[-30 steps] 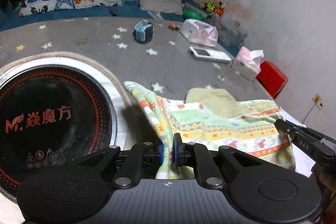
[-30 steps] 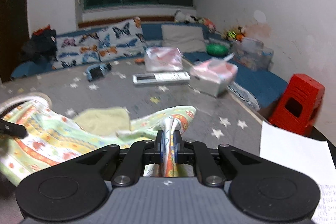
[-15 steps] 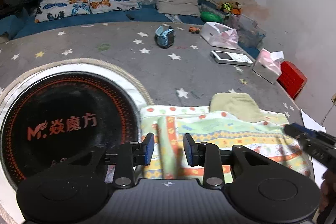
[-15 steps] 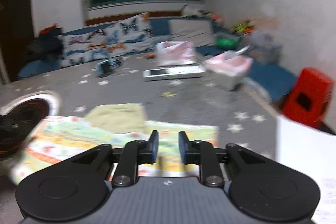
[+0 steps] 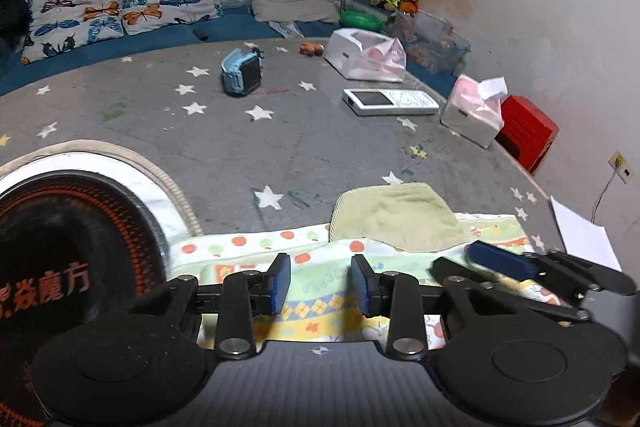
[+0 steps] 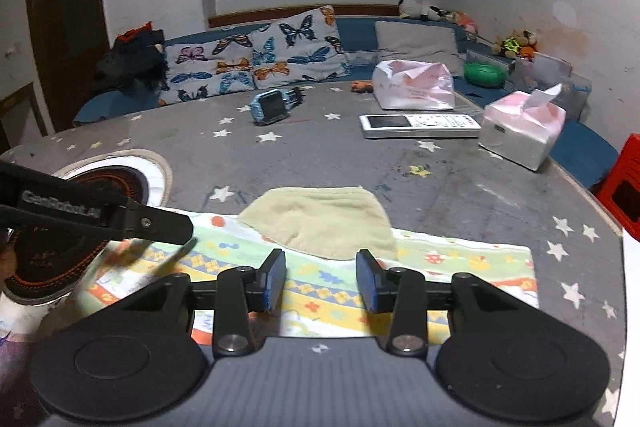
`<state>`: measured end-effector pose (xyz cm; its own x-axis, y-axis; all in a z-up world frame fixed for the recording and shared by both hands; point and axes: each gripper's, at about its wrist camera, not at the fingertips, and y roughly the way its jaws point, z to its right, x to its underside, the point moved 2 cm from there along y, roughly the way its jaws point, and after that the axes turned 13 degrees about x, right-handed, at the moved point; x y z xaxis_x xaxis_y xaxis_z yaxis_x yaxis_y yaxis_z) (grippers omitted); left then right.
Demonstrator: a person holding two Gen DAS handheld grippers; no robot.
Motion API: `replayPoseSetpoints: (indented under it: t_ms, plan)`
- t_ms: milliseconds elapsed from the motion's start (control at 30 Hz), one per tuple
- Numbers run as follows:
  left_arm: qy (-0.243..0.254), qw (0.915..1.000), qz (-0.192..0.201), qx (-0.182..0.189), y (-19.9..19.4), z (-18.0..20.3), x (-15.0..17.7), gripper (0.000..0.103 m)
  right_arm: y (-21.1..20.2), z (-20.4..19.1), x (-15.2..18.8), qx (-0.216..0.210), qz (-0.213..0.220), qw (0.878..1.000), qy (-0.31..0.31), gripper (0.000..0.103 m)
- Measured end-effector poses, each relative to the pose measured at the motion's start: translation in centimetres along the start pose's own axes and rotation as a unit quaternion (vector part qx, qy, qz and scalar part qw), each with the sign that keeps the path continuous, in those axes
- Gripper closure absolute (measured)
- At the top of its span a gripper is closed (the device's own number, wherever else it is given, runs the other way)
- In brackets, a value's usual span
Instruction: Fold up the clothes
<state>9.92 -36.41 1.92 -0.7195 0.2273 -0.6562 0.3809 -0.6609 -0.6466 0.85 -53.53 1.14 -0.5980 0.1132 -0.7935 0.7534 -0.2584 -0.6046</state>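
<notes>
The grey star-print table (image 6: 320, 163) had the patterned cloth (image 6: 440, 267) lying flat right under the right gripper (image 6: 320, 281), with a remote (image 6: 420, 125) and tissue box (image 6: 520, 131) way out ahead.

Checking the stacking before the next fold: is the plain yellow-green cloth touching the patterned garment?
Touching. In the right wrist view the plain cloth lies overlapping the patterned garment's far edge; the left wrist view shows the same overlap.

A folded cloth (image 6: 400, 279) is lying flat on the table (image 6: 460, 195) with a small towel (image 6: 320, 219) resting on its far edge, a round cooker (image 6: 60, 239) sitting to its left, and a remote (image 6: 420, 125) and tissue box (image 6: 522, 131) lying farther back to the right.
</notes>
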Motion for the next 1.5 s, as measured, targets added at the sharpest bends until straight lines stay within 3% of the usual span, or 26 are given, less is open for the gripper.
replayPoseSetpoints:
  t_ms: [267, 333, 500, 700, 900, 1133, 1267, 1500]
  plan:
    - [0.013, 0.9998, -0.009, -0.011, 1.2, 0.0, 0.4, 0.066, -0.2, 1.8, 0.4, 0.023, -0.006, 1.000, 0.014, 0.061]
    - [0.011, 0.9998, -0.006, -0.013, 0.5, 0.1, 0.5, 0.066, -0.7, 1.9, 0.5, 0.024, -0.002, 1.000, 0.016, 0.051]
    - [0.022, 0.9993, 0.003, -0.031, -1.7, 0.4, 1.3, 0.059, -2.5, 1.0, 1.2, 0.011, 0.006, 1.000, 0.009, 0.040]
    - [0.039, 0.9980, 0.008, -0.050, -5.3, 0.6, 3.7, 0.056, -4.4, 0.4, 3.0, 0.010, 0.004, 1.000, 0.003, 0.038]
    - [0.033, 0.9984, 0.008, -0.045, -7.8, 0.3, 6.6, 0.054, -6.7, 0.0, 4.7, 0.011, 0.007, 1.000, 0.001, 0.034]
    - [0.033, 0.9977, -0.007, -0.059, -7.7, -0.1, 8.6, 0.052, -7.6, -1.0, 6.0, 0.026, 0.005, 1.000, -0.016, 0.032]
    - [0.017, 0.9985, 0.003, -0.052, -9.5, -0.4, 9.0, 0.047, -8.9, -1.5, 5.8, 0.023, 0.016, 0.999, -0.020, 0.029]
    - [0.002, 0.9972, 0.003, -0.074, -11.8, -1.1, 10.5, 0.038, -10.2, -3.2, 6.5, 0.001, 0.015, 1.000, -0.028, 0.021]
